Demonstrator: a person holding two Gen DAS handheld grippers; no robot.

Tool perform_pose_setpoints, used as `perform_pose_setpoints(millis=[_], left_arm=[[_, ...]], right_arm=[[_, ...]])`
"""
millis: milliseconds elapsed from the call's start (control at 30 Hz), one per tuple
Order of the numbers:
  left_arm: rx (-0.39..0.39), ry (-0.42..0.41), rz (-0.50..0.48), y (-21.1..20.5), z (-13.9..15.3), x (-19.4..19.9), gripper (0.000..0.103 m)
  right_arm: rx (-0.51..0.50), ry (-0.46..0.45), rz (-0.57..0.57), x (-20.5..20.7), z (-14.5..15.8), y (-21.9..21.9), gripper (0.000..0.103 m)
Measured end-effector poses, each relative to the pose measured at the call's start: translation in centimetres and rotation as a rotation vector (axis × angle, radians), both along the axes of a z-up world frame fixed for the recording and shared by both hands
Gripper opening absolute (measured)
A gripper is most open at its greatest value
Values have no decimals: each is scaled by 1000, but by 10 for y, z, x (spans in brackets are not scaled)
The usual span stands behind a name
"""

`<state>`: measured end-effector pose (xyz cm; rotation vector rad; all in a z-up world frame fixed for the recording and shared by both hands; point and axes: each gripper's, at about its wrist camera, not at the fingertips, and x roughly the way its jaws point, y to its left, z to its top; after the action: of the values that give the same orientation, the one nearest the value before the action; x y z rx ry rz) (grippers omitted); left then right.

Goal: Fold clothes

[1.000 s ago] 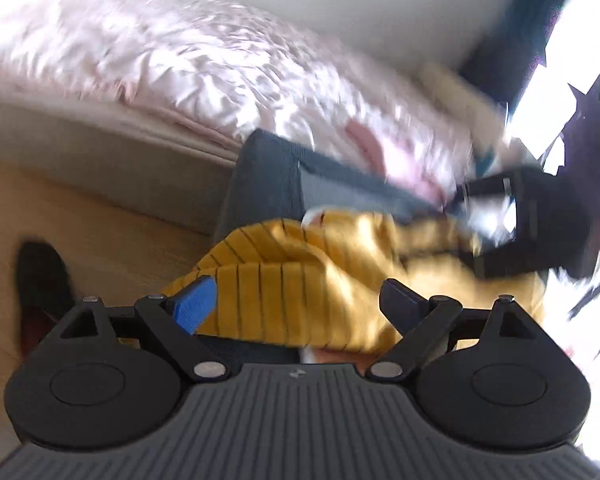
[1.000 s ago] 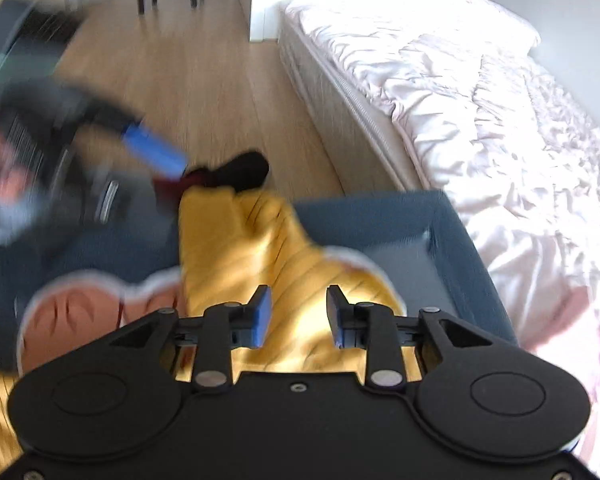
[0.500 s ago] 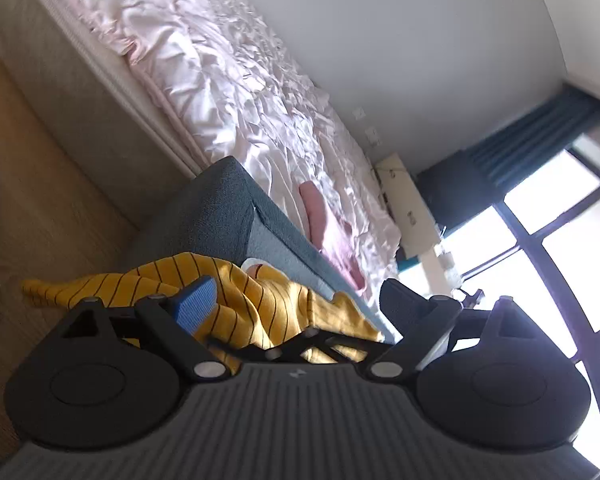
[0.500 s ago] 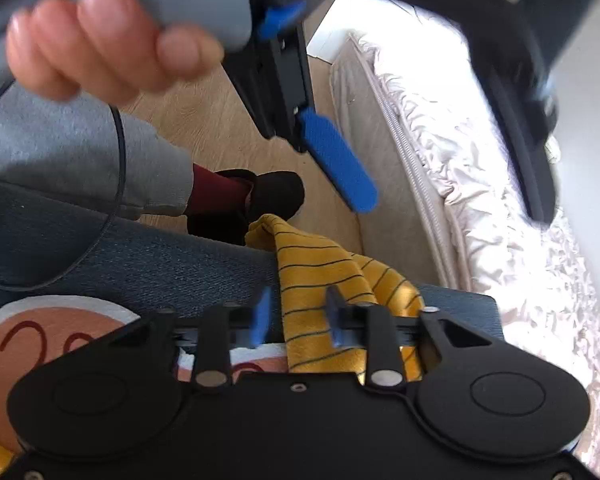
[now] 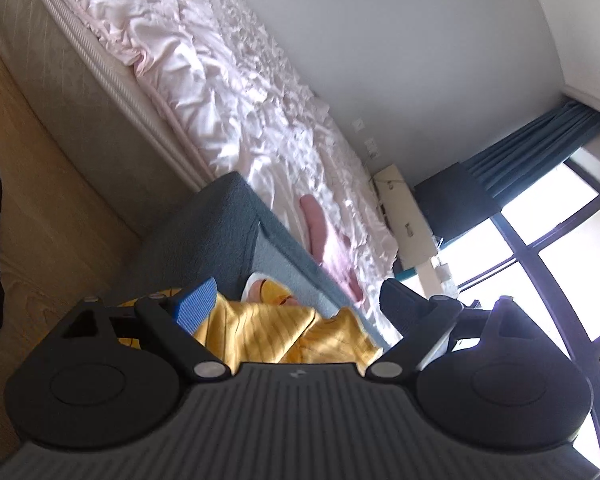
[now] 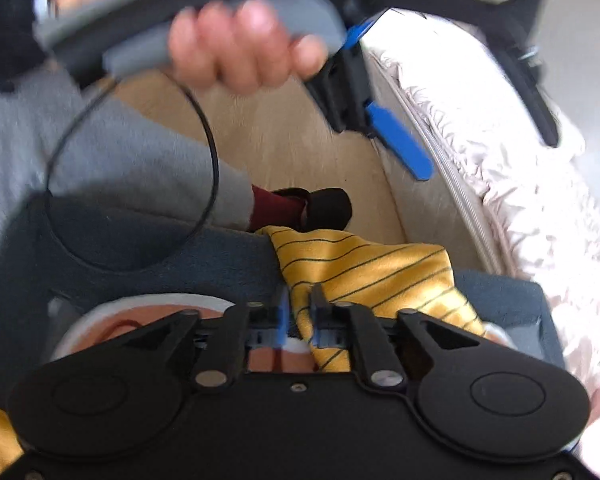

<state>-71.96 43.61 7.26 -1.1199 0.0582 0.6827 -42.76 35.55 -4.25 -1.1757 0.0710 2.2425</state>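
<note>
A yellow garment with thin dark stripes (image 6: 372, 264) lies bunched on a blue-grey upholstered bench (image 6: 204, 256). An orange and white print (image 6: 140, 312) shows on its left part. My right gripper (image 6: 300, 312) is shut on a fold of the yellow cloth at its near edge. My left gripper (image 5: 296, 300) is open and holds nothing, raised above the garment (image 5: 268, 332), which shows low between its fingers. In the right wrist view a hand (image 6: 240, 44) holds that left gripper (image 6: 486, 156) high over the floor and bed edge.
A bed with a crumpled pale pink duvet (image 5: 228, 92) runs along the bench's far side, and a pink item (image 5: 316, 224) lies on it. The person's grey trouser leg (image 6: 112, 168) and black shoe (image 6: 332, 208) stand on the wooden floor (image 6: 300, 152). A window (image 5: 540, 248) is at the right.
My left gripper has lifted off the garment and tilted upward, still open. My right gripper's fingers have come together on the yellow fold.
</note>
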Motion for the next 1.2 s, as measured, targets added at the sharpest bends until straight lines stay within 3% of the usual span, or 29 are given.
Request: perform_pose_setpoints(millis=[33, 100, 233, 333, 467, 567, 833, 1033, 1200], left_arm=[[-7, 11, -14, 1, -2, 2, 92], [-15, 25, -39, 2, -7, 5, 92], [-5, 32, -108, 2, -14, 19, 92], [33, 52, -198, -1, -18, 38, 92], [134, 133, -321, -11, -19, 68, 92], [204, 260, -344, -12, -22, 91, 92], [360, 710, -196, -3, -37, 103, 92], [398, 543, -202, -7, -5, 100, 92], [542, 543, -420, -22, 17, 176, 92]], right_arm=[[-26, 39, -5, 7, 10, -5, 41], [-72, 100, -21, 22, 27, -16, 43], [-77, 78, -141, 65, 50, -39, 57], [-42, 39, -277, 104, 66, -67, 59], [-14, 83, -445, 154, 83, -105, 64], [15, 131, -562, 187, 85, -125, 66], [74, 241, -813, 283, 84, -173, 68], [119, 365, -859, 341, 93, -166, 68], [47, 447, -854, 377, 82, -105, 64]])
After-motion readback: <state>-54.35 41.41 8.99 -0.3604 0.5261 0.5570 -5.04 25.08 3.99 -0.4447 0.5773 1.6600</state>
